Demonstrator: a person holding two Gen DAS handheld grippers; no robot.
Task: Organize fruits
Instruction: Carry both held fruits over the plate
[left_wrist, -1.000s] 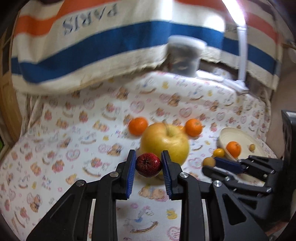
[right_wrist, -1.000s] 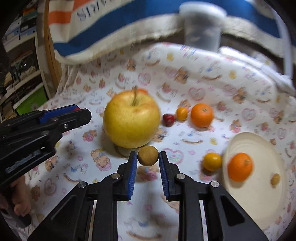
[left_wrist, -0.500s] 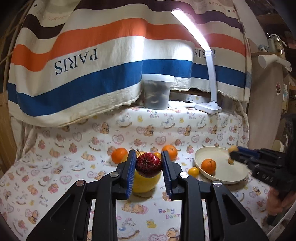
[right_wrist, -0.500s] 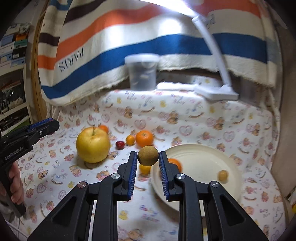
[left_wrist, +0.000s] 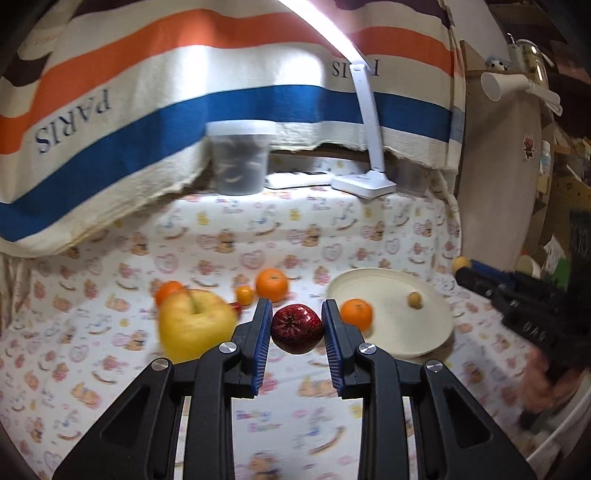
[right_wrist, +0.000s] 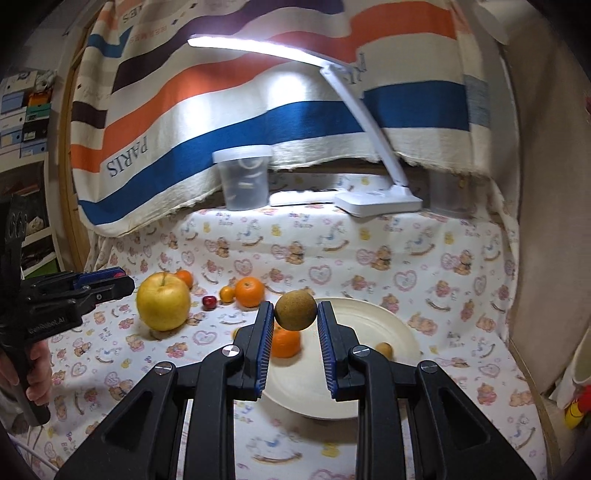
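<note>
Pinching a round brown fruit (right_wrist: 295, 310) between its blue pads, the right gripper (right_wrist: 295, 314) hangs above the near-left part of the cream plate (right_wrist: 380, 317), and this is the relation the coming move turns on: the plate lies directly below and ahead of the jaws, so, as I judge it, a short descent and a release would set the fruit down. The fruit is a ball with no long axis, so its heading in the jaws hardly matters; rolling after release is the risk. Just beneath it on the plate sits an orange mandarin (right_wrist: 285, 342), with a small tan fruit (right_wrist: 384, 348) to the right, leaving bare plate between and beyond them.

The left gripper (left_wrist: 296, 328) is closed on a dark red fruit (left_wrist: 296, 328), also held clear of the cloth, and the plate (left_wrist: 424, 332) lies ahead and to its right, so the right hand is the nearer of the two. Left of the plate, on the printed cloth (right_wrist: 369, 254), rest a big yellow apple (right_wrist: 163, 301), another mandarin (right_wrist: 250, 292), a smaller orange fruit (right_wrist: 227, 294) and a tiny red one (right_wrist: 209, 302).
</note>
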